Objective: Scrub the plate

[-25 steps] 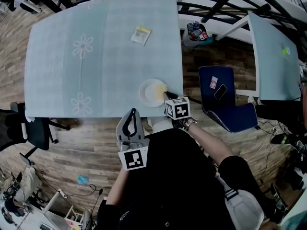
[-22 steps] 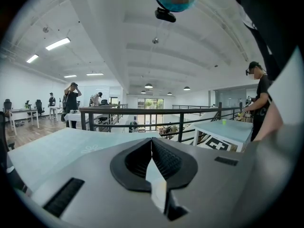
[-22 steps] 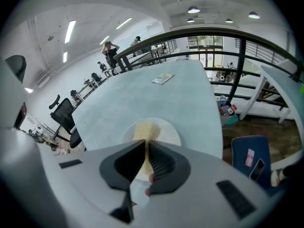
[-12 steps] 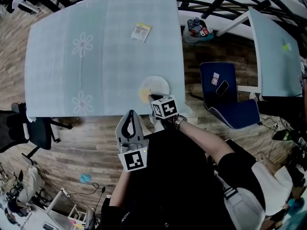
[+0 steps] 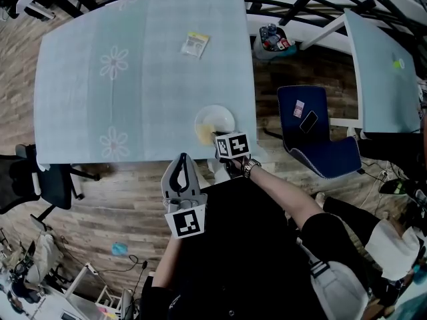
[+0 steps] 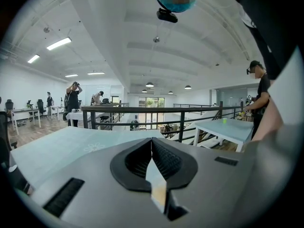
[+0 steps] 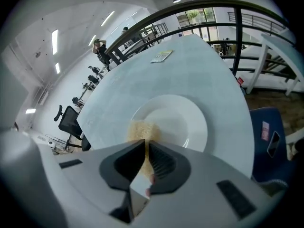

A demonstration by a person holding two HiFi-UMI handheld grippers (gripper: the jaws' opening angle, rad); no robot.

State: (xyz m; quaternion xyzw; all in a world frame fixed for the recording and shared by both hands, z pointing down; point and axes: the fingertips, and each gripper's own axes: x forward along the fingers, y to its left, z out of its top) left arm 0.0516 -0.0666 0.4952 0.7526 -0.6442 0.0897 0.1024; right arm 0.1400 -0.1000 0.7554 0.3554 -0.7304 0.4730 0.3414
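Item 1. My right tongs (image 7: 146, 145): jaws pinched nearly together on a yellowish sponge (image 7: 141, 130), which sticks out past the tips. The marker cube sits just behind the plate's near edge in the head view.

Item 2. Plate (image 5: 219, 117): white, round and shallow. It lies flat on the table (image 5: 133, 105), close to the front edge and toward the right corner. The sponge rests on its near-left part, touching the rim and the inner slope.

Item 3. My left tongs (image 6: 152, 140): jaws pressed together with nothing between them. They are off the table, in front of my body and below the table's front edge in the head view. They are apart from the plate, tips toward the table.

Item 4. Table covering: a pale blue cloth (image 5: 80, 32) with faint flower prints.

Item 5. Packet (image 5: 195, 45): small and yellow, on the far side of the table, well apart from the plate.

Item 6. Blue chair (image 5: 320, 155): right of the table. A phone (image 5: 307, 122) and a small card (image 5: 297, 109) lie on its seat.

Item 7. Railing (image 5: 300, 2): black, beyond the table's far edge.

Item 8. Office chair (image 5: 50, 182): black, near the table's front left corner.
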